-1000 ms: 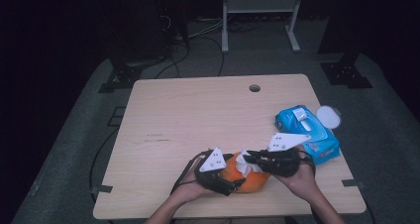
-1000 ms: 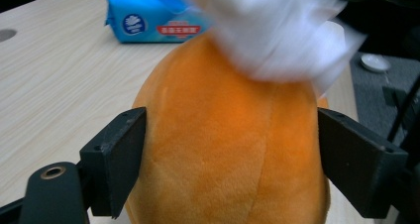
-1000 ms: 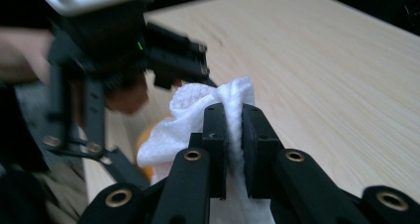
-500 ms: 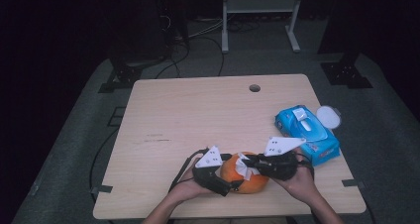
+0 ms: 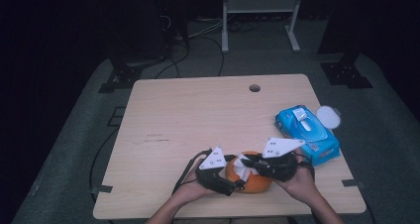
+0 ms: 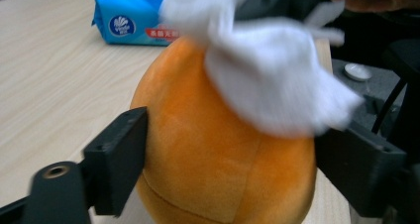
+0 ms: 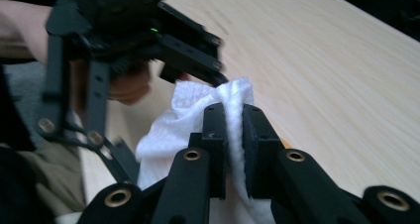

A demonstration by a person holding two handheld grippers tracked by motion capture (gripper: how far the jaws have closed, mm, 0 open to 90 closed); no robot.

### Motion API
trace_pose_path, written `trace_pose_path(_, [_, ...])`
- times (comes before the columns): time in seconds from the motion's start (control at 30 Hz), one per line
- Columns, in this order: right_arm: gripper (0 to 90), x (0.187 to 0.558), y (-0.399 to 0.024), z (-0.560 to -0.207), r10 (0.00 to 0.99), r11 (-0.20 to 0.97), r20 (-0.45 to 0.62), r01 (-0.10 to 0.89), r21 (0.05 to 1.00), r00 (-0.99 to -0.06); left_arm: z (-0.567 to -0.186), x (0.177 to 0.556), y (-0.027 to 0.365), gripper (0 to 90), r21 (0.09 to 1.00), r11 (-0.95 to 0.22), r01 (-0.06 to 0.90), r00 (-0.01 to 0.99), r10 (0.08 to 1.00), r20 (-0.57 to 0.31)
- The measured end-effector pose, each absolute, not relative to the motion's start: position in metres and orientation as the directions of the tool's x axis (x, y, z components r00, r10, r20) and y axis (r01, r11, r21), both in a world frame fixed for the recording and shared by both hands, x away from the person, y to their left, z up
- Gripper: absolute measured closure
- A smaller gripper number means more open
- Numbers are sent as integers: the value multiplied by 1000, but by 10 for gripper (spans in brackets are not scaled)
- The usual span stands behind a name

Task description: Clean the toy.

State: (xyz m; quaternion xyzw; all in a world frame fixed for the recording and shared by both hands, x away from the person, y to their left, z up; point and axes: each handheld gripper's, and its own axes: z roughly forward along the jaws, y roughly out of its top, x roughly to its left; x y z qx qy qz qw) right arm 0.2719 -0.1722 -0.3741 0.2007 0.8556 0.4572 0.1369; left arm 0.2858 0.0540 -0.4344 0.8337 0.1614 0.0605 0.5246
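- Left gripper [image 6: 223, 149]: jaws just closing in, now pressed against both flanks of the orange plush ball [image 6: 218, 149] at the table's [image 5: 198, 110] near edge.
- Right gripper [image 7: 233, 135]: clamped tight on a white wipe [image 7: 198, 110] draped over the ball's top.
- Blue wipes pack [image 5: 307, 134]: near, to the right.

An orange plush ball [image 6: 218, 154], round and seamed, sits on the bench's near edge. A crumpled white wipe [image 6: 267, 80] lies draped over its top, 1 end bunched upward.
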Motion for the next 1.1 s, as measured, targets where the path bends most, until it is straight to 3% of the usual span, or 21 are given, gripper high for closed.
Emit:
trace_pose_path(0.17, [808,277,-184,-375,500,471,-15,257,844,-866,-431,282,49,227,901,-389,193,931,362,-43])
trace_pose_path(0.4, [807,266,-155,-376,431,522,-37,216,825,-902,-429,273,43,238,899,-413,143,938,346,9])
trace_pose_path(0.63, [808,281,-191,-375,509,472,1,281,836,-861,-435,278,48,238,899,-407,162,940,340,-16])
trace_pose_path(0.8, [808,281,-196,-379,531,452,22,305,838,-847,-433,279,46,173,899,-401,178,941,337,-36])
trace_pose_path(0.9, [807,277,-184,-379,494,459,23,283,842,-869,-434,281,46,121,902,-381,201,937,342,-65])
trace_pose_path(1.1, [808,280,-188,-380,495,465,23,287,838,-869,-438,284,53,229,896,-401,190,940,339,-48])
